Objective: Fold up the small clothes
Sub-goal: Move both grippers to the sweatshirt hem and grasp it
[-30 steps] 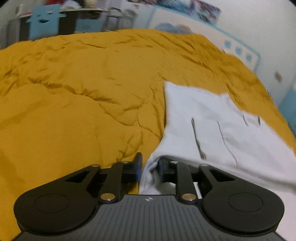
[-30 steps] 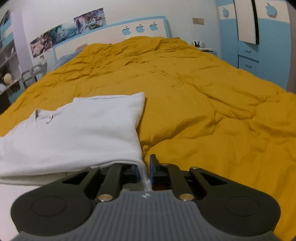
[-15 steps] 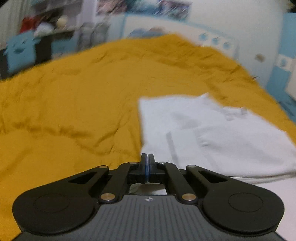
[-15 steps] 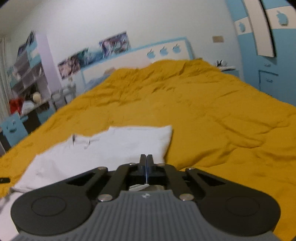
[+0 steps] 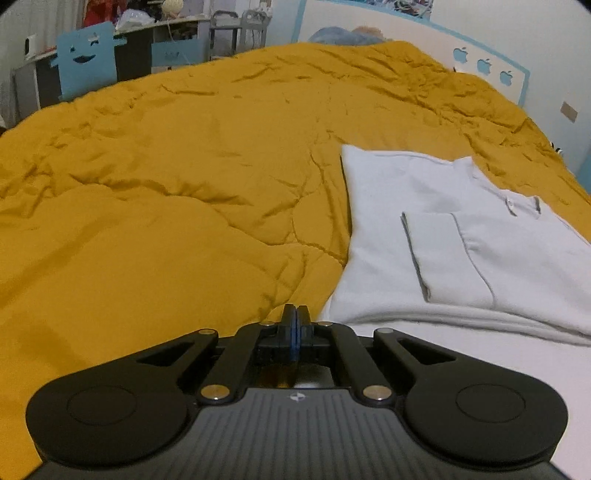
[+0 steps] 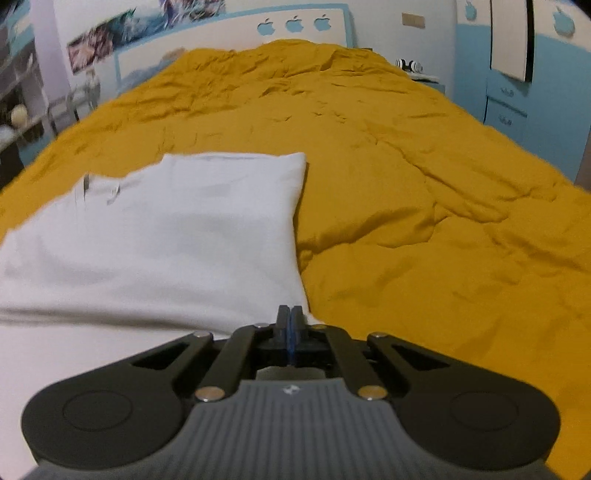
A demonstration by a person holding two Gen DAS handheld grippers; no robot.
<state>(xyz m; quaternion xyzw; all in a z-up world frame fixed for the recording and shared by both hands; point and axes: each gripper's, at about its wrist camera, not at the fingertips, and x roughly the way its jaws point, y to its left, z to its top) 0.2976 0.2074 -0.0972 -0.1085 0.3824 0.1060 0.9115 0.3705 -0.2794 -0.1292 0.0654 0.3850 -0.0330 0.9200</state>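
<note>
A white shirt lies folded on the mustard-yellow bedspread, with a sleeve laid over its body. In the left wrist view it lies ahead and to the right. My left gripper is shut and empty, just left of the shirt's near corner. In the right wrist view the shirt lies ahead and to the left. My right gripper is shut and empty, at the shirt's near right corner.
The bedspread is wrinkled and covers the whole bed. A white and blue headboard stands at the far end. A blue cabinet stands at the right. Cluttered shelves stand beyond the bed's left side.
Both grippers held the shirt's near edge with jaws apart a second ago. They have let it go, shut empty and pulled back a little. The shirt now lies flat.
</note>
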